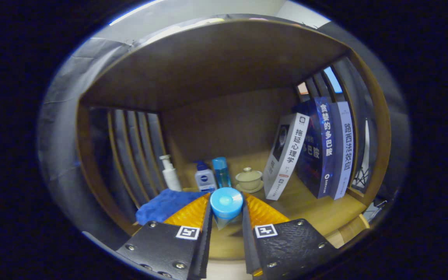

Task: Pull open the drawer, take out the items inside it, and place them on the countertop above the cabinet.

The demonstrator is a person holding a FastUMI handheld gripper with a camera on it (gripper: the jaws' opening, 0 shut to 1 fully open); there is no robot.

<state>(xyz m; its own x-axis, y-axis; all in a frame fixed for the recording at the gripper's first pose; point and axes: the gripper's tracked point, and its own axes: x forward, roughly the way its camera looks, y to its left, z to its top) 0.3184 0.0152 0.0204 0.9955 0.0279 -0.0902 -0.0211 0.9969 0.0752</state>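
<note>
Wooden countertop [317,212] under a shelf board, slatted sides left and right. From its left edge: blue cloth [161,204], white pump bottle [169,173], small lotion bottle [205,179], tall blue bottle [221,171], lidded cup [249,179], three books [317,151] leaning at right. Gripper [226,208] is clamped on a blue-capped bottle [226,203], fingers pressing both sides, above the front edge (drawer state unknown). Placement pending; bare wood ahead-right offers room.

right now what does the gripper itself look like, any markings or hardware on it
The gripper has two wedge-shaped fingers that taper forward, their upper faces ribbed. Behind them sit two dark, leather-textured plates fastened with round metal screws. Each plate carries a small square black-and-white tag near its front inner corner. No cables show.
</note>
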